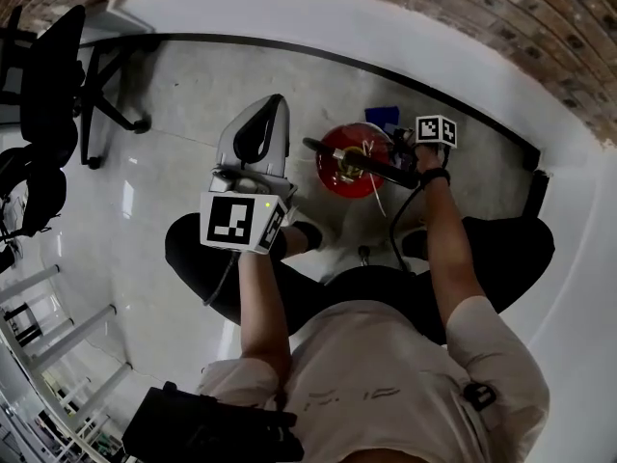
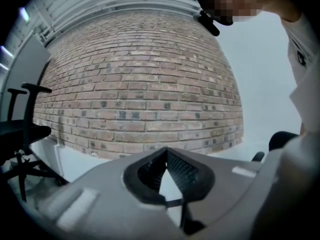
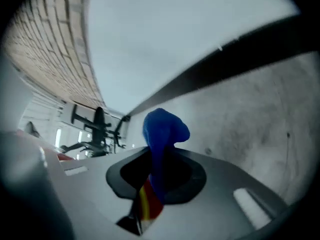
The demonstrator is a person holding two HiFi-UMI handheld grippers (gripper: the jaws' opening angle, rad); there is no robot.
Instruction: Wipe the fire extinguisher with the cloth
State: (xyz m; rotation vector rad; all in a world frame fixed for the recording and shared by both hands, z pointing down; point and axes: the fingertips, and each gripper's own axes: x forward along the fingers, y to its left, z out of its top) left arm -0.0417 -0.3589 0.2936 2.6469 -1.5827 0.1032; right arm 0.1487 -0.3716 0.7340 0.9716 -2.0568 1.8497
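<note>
The red fire extinguisher stands on the floor between the person's knees, seen from above, with its black handle and hose across the top. My right gripper is just beyond and to the right of its top, shut on the blue cloth. In the right gripper view the blue cloth sticks up out of the right gripper, with a red and yellow bit lower down. My left gripper is raised left of the extinguisher, apart from it. Its jaws meet at the tips, so the left gripper is shut on nothing.
A black office chair stands at the left. A black skirting strip runs along the white wall ahead, and a brick wall rises beyond. The person's legs flank the extinguisher. A black bag lies at the bottom.
</note>
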